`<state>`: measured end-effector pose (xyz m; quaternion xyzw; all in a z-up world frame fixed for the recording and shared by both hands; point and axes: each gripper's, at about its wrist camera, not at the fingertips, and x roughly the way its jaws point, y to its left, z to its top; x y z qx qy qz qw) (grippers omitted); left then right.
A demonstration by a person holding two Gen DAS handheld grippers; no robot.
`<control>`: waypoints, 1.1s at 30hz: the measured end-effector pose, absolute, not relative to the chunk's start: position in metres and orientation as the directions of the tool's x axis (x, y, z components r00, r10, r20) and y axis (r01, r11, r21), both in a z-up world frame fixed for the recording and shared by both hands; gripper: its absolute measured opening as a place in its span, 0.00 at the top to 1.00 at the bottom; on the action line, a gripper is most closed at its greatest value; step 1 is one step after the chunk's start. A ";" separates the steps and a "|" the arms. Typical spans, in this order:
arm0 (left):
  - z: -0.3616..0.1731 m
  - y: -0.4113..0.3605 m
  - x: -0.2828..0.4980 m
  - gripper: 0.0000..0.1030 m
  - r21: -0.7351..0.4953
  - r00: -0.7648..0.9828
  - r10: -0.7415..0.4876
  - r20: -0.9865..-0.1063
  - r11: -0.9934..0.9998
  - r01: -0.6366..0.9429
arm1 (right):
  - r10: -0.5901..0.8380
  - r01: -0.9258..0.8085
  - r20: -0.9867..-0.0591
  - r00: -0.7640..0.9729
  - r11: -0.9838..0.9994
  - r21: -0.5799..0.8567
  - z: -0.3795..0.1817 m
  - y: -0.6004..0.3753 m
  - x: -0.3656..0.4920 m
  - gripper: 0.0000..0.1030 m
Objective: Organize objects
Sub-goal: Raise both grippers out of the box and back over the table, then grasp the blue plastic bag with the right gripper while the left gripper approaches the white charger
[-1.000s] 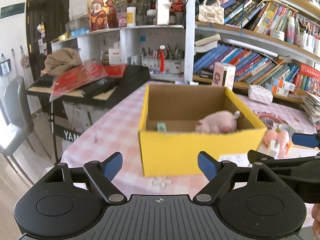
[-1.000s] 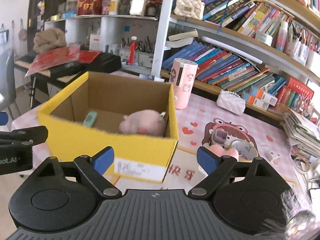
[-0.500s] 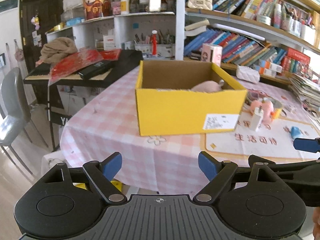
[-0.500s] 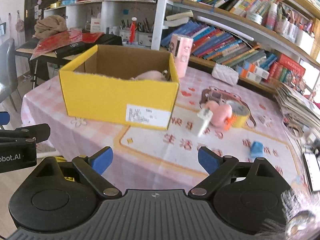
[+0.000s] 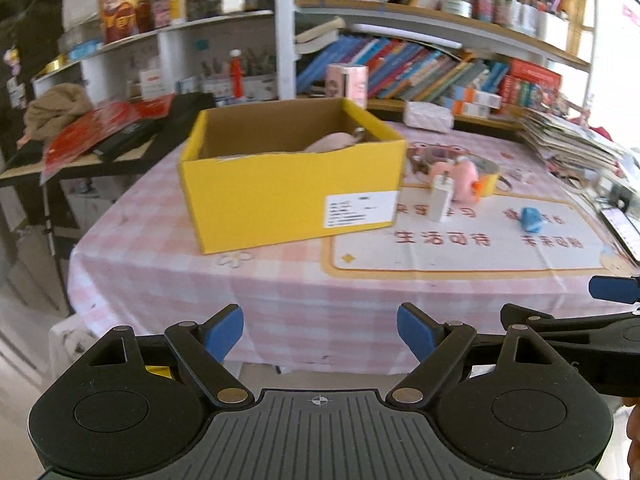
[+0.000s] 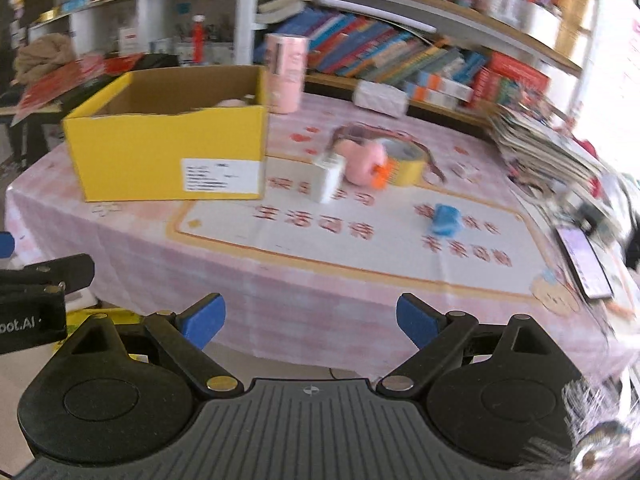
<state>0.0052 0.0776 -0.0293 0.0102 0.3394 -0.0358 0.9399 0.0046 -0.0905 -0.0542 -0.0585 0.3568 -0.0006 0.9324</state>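
A yellow cardboard box (image 5: 288, 196) stands on the pink checked table (image 5: 200, 288), with a pink plush toy (image 5: 332, 142) inside; the box also shows in the right wrist view (image 6: 168, 160). On the mat right of it lie a white charger (image 6: 326, 178), a pink toy (image 6: 362, 162), a yellow tape roll (image 6: 404, 160) and a small blue object (image 6: 444, 220). My left gripper (image 5: 320, 332) and right gripper (image 6: 310, 320) are both open and empty, held back off the table's front edge.
A pink cylinder (image 6: 286, 74) stands behind the box. A phone (image 6: 584, 264) lies at the table's right edge beside a stack of magazines (image 6: 548, 148). Bookshelves (image 5: 440, 60) line the back. A keyboard piano with red items (image 5: 120, 132) stands left.
Both grippers have pulled back and away from the box, from just above it to beyond the table's front edge. Both stay open and empty.
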 end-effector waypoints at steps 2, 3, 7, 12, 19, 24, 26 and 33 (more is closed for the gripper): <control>-0.030 0.072 0.006 0.16 -0.006 0.766 -0.077 -0.638 0.995 0.095 | -0.063 -0.014 -0.670 0.740 0.994 -0.109 -0.054 -0.098 0.004 0.10; -0.030 0.069 0.007 0.16 -0.007 0.764 -0.084 -0.639 0.995 0.104 | -0.073 -0.002 -0.671 0.738 0.994 -0.110 -0.055 -0.102 0.003 0.09; -0.030 0.056 0.011 0.16 -0.005 0.760 -0.107 -0.641 0.991 0.135 | -0.106 0.038 -0.672 0.733 0.993 -0.116 -0.056 -0.114 0.001 0.09; -0.030 0.038 0.020 0.16 0.000 0.754 -0.133 -0.643 0.985 0.173 | -0.137 0.083 -0.676 0.724 0.990 -0.112 -0.057 -0.132 0.003 0.08; -0.030 0.011 0.038 0.16 0.004 0.745 -0.166 -0.646 0.975 0.221 | -0.162 0.119 -0.678 0.717 0.987 -0.110 -0.056 -0.158 0.015 0.07; -0.028 -0.003 0.054 0.16 0.008 0.747 -0.165 -0.644 0.975 0.222 | -0.169 0.132 -0.679 0.714 0.986 -0.106 -0.055 -0.175 0.032 0.07; -0.027 -0.007 0.061 0.16 0.012 0.750 -0.159 -0.643 0.976 0.217 | -0.165 0.132 -0.680 0.714 0.986 -0.101 -0.054 -0.181 0.040 0.07; -0.024 -0.020 0.083 0.16 0.012 0.759 -0.142 -0.635 0.981 0.193 | -0.136 0.107 -0.675 0.725 0.991 -0.085 -0.050 -0.195 0.071 0.07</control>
